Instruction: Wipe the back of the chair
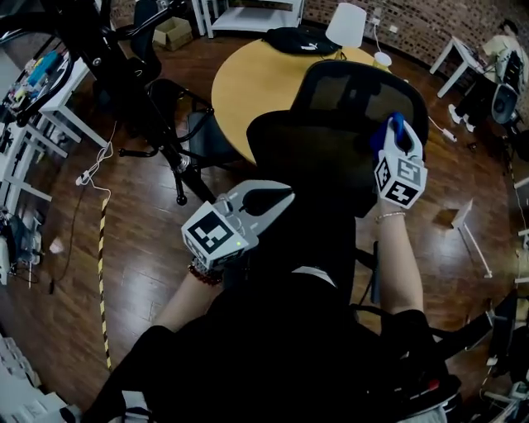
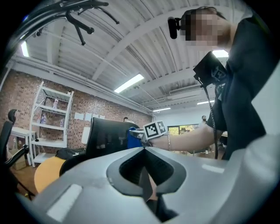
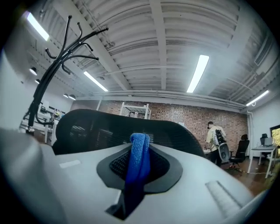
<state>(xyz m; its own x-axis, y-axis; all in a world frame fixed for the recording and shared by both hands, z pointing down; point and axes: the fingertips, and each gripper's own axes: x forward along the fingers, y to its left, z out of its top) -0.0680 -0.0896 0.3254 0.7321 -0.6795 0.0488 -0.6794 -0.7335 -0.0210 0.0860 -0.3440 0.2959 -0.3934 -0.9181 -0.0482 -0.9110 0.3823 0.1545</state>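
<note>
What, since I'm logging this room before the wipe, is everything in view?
Office chair: one, black mesh back, directly ahead of the person.
Round table: one, yellow top, behind the chair.
Bag: one, black, on the table.
Cardboard box: one, brown, floor beyond the table.
Shelf unit: one, white, beyond the table.
Cloth: one, blue, held by the chair's back.
Left gripper: one, grey, jaws shut, empty, near the chair.
Right gripper: one, grey, jaws shut on the cloth.

Head view steeply down, gripper views level, close, sharing chair back [image 1: 355, 91]
</note>
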